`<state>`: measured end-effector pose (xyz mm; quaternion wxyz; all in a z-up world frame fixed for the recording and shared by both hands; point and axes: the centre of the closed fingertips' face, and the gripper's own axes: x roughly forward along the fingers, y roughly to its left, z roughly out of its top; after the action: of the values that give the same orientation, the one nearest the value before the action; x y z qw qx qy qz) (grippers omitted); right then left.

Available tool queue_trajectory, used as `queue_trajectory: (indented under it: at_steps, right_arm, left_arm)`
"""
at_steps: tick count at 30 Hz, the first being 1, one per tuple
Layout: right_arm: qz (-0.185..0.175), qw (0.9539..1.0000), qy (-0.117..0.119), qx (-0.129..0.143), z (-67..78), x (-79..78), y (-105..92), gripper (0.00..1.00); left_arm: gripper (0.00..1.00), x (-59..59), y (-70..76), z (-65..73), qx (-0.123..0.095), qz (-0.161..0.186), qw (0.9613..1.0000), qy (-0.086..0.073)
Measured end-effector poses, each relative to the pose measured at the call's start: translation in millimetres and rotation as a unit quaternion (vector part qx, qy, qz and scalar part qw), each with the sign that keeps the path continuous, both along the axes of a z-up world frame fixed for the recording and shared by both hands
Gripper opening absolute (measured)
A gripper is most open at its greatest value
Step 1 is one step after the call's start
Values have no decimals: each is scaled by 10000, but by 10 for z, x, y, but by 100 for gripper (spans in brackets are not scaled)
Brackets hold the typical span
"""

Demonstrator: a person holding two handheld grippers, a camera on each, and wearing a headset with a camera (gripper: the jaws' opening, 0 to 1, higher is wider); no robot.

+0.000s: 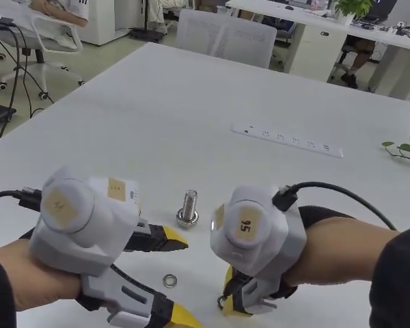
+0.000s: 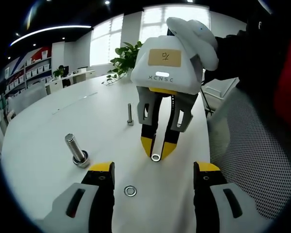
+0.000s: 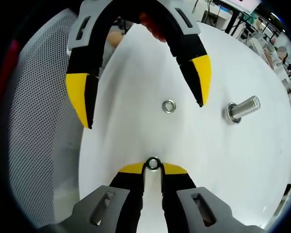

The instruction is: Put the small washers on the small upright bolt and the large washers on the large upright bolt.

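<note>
While the right tool (image 3: 153,169) pinches a washer (image 3: 153,163) by its rim, jaws nearly shut on it and tips pointing down close to the counter (image 3: 136,131), the left tool (image 2: 154,170) stands wide open and holds nothing. A second washer (image 2: 130,191) lies flat on the counter between the left tool's open jaws, touching neither. The large bolt (image 1: 188,207) stands upright near both tools. A ring (image 3: 231,113) at its foot looks like one washer or more already seated; how many I cannot tell. The small bolt (image 2: 130,113) stands farther off and looks bare, though it is too small to be sure. By that reading the task is part done at most. The held washer has yet to go over a bolt, the second washer has yet to be picked up, and the small bolt probably awaits its first. Which size either washer is, I cannot tell.
</note>
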<state>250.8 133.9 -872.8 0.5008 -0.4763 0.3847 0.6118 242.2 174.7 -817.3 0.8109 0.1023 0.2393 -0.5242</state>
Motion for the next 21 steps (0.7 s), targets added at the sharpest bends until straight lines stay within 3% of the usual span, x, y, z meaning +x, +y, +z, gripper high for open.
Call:
queue_trajectory:
  at_steps: [21]
  right_arm:
    - [-452,9990,-39,58,81,89,-261,13]
  left_arm:
    - [65,-25,-11,-28,18,-17,10000,30]
